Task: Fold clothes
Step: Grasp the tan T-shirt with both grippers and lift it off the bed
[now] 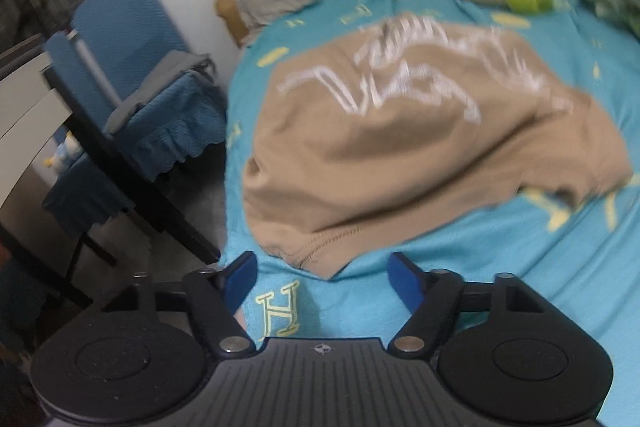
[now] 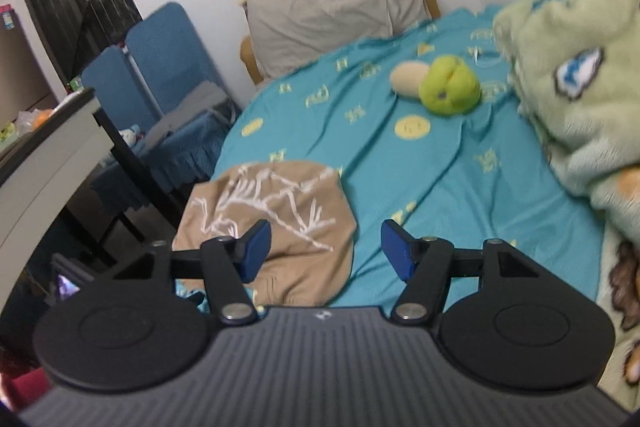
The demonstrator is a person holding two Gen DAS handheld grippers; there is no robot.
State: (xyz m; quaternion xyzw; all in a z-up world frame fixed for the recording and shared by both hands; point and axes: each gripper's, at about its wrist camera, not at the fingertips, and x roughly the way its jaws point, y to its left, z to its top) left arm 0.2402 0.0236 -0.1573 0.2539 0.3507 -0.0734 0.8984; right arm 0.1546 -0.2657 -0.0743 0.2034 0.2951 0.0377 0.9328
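Note:
A tan garment (image 1: 400, 155) with a white line print lies crumpled on the teal bed sheet (image 1: 500, 267). Its stitched hem faces my left gripper (image 1: 322, 277), which hovers open just short of that hem with nothing between its blue fingers (image 1: 240, 277). In the right wrist view the same tan garment (image 2: 280, 223) lies at lower left. My right gripper (image 2: 326, 247) is open above the garment's right edge, and its left finger (image 2: 254, 247) overlaps the cloth in view. Whether it touches the cloth cannot be told.
A grey pillow (image 2: 332, 15) leans at the headboard. A green and cream plush toy (image 2: 440, 83) lies mid-bed, and a pale green fleece blanket (image 2: 572, 87) is heaped on the right. A blue-covered chair (image 1: 140, 79) and a white desk (image 2: 44, 163) stand left of the bed.

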